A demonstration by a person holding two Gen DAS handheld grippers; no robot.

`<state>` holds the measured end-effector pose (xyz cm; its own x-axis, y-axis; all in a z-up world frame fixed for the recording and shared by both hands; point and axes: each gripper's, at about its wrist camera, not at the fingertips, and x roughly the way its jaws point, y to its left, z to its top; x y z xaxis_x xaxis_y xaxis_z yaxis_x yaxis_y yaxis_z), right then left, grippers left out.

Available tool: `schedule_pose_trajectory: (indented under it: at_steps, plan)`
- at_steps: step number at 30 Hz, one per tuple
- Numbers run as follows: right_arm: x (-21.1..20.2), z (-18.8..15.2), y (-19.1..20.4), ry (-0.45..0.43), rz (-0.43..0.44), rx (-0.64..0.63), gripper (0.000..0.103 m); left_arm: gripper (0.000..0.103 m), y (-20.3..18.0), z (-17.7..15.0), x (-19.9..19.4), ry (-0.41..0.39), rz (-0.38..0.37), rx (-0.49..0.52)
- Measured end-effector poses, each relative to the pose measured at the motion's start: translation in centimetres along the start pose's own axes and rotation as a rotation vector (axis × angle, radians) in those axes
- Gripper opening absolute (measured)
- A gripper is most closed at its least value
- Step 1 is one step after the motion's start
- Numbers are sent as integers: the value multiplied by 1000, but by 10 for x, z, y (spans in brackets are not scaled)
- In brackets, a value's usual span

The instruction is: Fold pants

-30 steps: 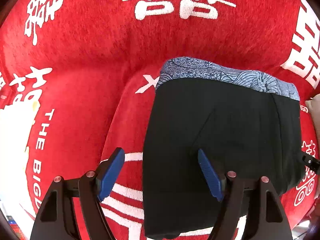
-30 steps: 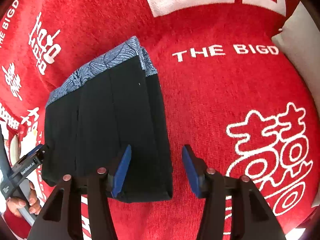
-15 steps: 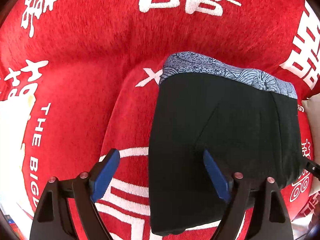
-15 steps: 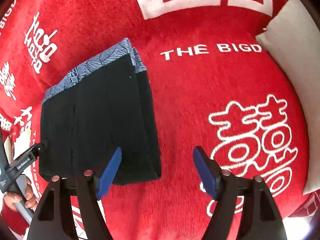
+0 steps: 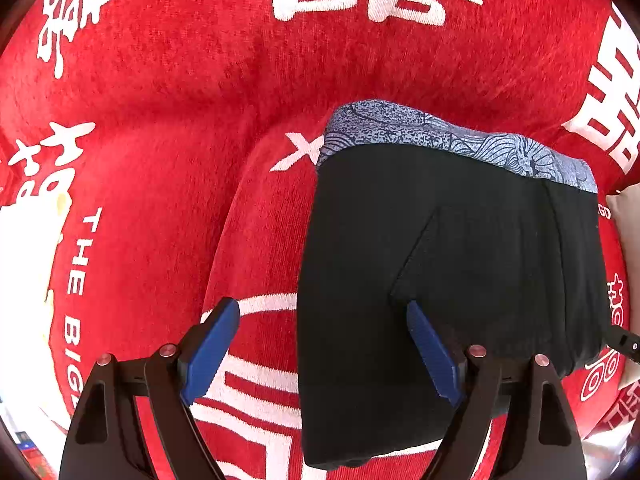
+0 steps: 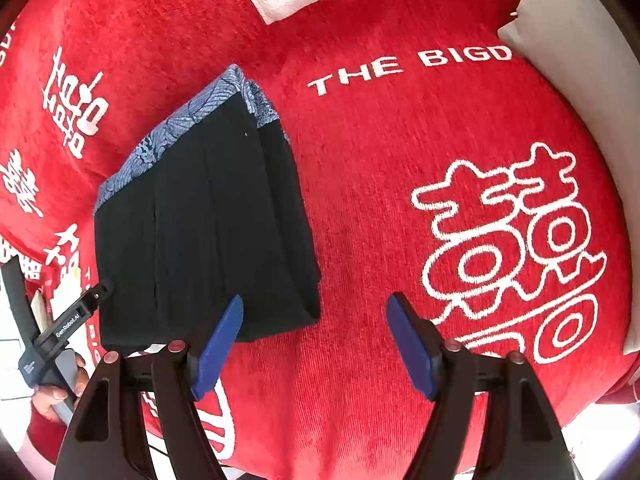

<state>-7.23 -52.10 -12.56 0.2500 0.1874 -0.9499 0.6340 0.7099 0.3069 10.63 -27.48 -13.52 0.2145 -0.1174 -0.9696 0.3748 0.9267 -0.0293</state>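
Observation:
The black pants [image 5: 448, 280] lie folded into a compact rectangle on the red blanket [image 5: 160, 120], their blue-grey patterned waistband [image 5: 440, 136] at the far end. My left gripper [image 5: 320, 306] hovers open over the near left edge of the pants, one finger above the blanket and the other above the black cloth. In the right wrist view the pants [image 6: 208, 232] lie left of centre. There my right gripper [image 6: 316, 300] is open just off their near right corner, with only blanket between its pads. A hand [image 6: 52, 396] holds the left gripper [image 6: 64, 328] at the pants' left side.
The red blanket [image 6: 400, 160] carries large white characters and lettering and shows soft ridges. A white pillow [image 6: 580, 80] lies at the right edge. A pale patch [image 5: 24, 280] sits at the far left. A tip of the right gripper [image 5: 624, 340] pokes in beside the pants.
My right gripper's jaws have spread wider and slid right, off the right edge of the pants that they straddled before. The left gripper has barely shifted. The pants lie still.

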Motion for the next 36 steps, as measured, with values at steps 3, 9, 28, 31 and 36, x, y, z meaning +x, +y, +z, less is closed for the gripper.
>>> schedule_pose_trajectory:
  at_steps: [3, 9, 28, 31, 36]
  plan:
    - [0, 1, -2, 1, 8, 2, 77, 86, 0, 3, -1, 9, 0, -1]
    - [-1, 16, -7, -17, 55, -7, 77, 86, 8, 15, -10, 11, -89, 4]
    - [78, 83, -12, 194, 494, -101, 77, 86, 26, 50, 66, 245, -593, -11]
    - [84, 86, -11, 212, 522, -72, 74, 86, 18, 49, 71, 249, -609, -21]
    - [80, 85, -10, 207, 514, -37, 52, 72, 6, 49, 60, 193, -582, 6]
